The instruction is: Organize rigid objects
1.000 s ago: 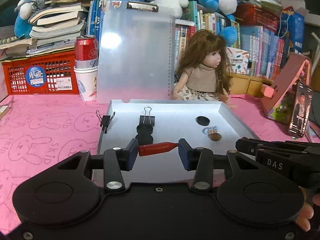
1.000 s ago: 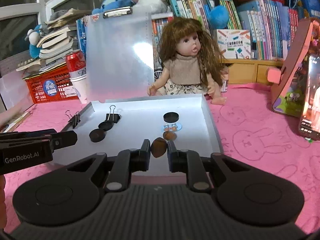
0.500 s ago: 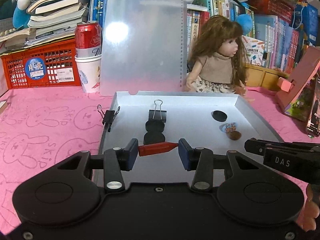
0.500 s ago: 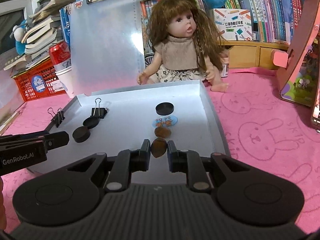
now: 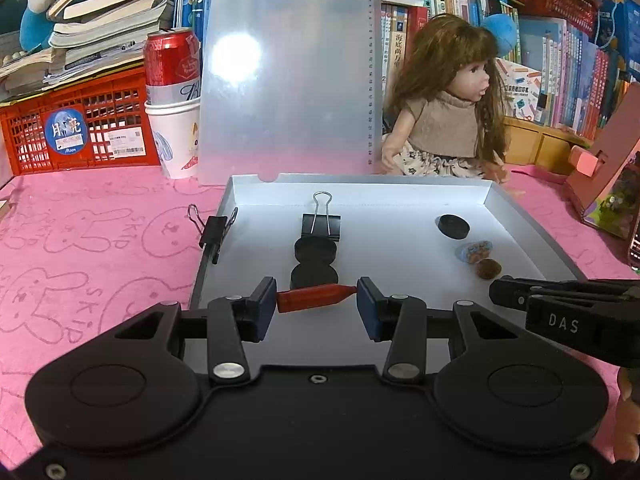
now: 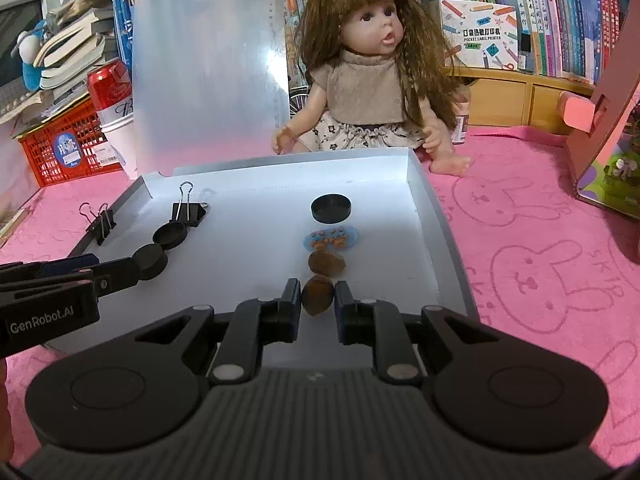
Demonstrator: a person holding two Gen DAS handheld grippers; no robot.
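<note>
A shallow white tray [image 5: 400,188] [image 6: 440,208] lies on the pink cloth. My left gripper [image 5: 317,300] is shut on a red pointed piece [image 5: 316,298], held crosswise low over the tray's near left part, just before two black discs [image 5: 314,264] and a binder clip [image 5: 321,224]. My right gripper [image 6: 317,300] is shut on a brown nut-like stone [image 6: 317,298] low over the tray's near right part. Ahead of it in a row lie another brown stone [image 6: 326,262], a blue sticker piece [image 6: 330,238] and a black cap [image 6: 331,208].
A second binder clip [image 5: 212,230] is clipped on the tray's left rim. A doll [image 5: 444,120], a frosted clipboard [image 5: 288,72], a red can in a paper cup [image 5: 172,100] and a red crate [image 5: 76,128] stand behind. A pink box [image 5: 604,184] stands at right.
Both grippers have moved forward over the tray with their objects still held. The tray's contents look nearer and lie as before.
</note>
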